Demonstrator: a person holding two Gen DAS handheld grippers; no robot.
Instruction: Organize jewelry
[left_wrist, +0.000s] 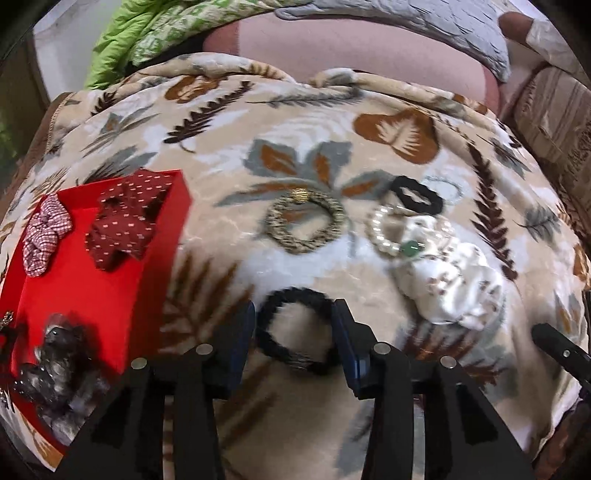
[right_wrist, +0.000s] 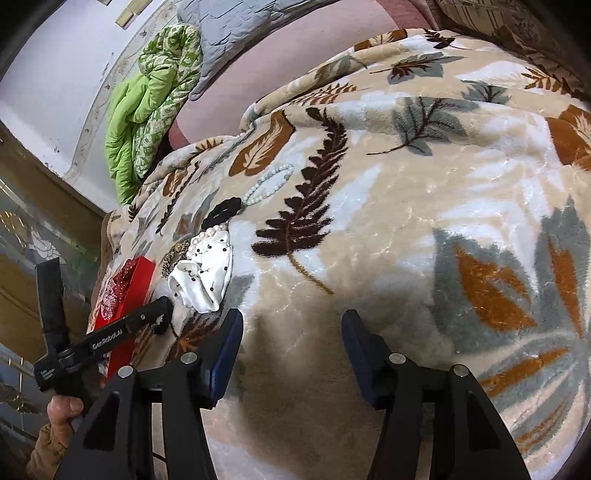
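A bed is covered by one beige fleece blanket (left_wrist: 295, 122) printed with brown, rust and grey leaves. One green quilt (right_wrist: 147, 99) is bunched at the far edge, next to one grey quilt (left_wrist: 424, 22).

One red box (left_wrist: 92, 280), shallow and open, is set on the blanket at the left of the left wrist view. Three fabric hair ties are counted inside it: a dark red one with pale dashes (left_wrist: 125, 218), a red-and-white checked one (left_wrist: 42, 236) and a grey shiny one (left_wrist: 59, 354).

Out on the blanket, to the right of the box, six loose pieces are counted. One white hair tie with black dots (left_wrist: 450, 284) is the biggest. One speckled tan hair band with a gold clasp (left_wrist: 304, 221) is laid near the middle. One white bead bracelet with a green bead (left_wrist: 399, 236) is touching the white hair tie. One small black hair tie (left_wrist: 417, 195) lies just behind it. One pale bead bracelet (right_wrist: 267, 184) is seen farther back in the right wrist view.

One black hair band (left_wrist: 295, 328) is lying between the fingers of the left gripper (left_wrist: 295, 332), which are released around it; whether they touch it cannot be told. The fingers of the right gripper (right_wrist: 291, 339) are spread apart over bare blanket, with nothing grasped.
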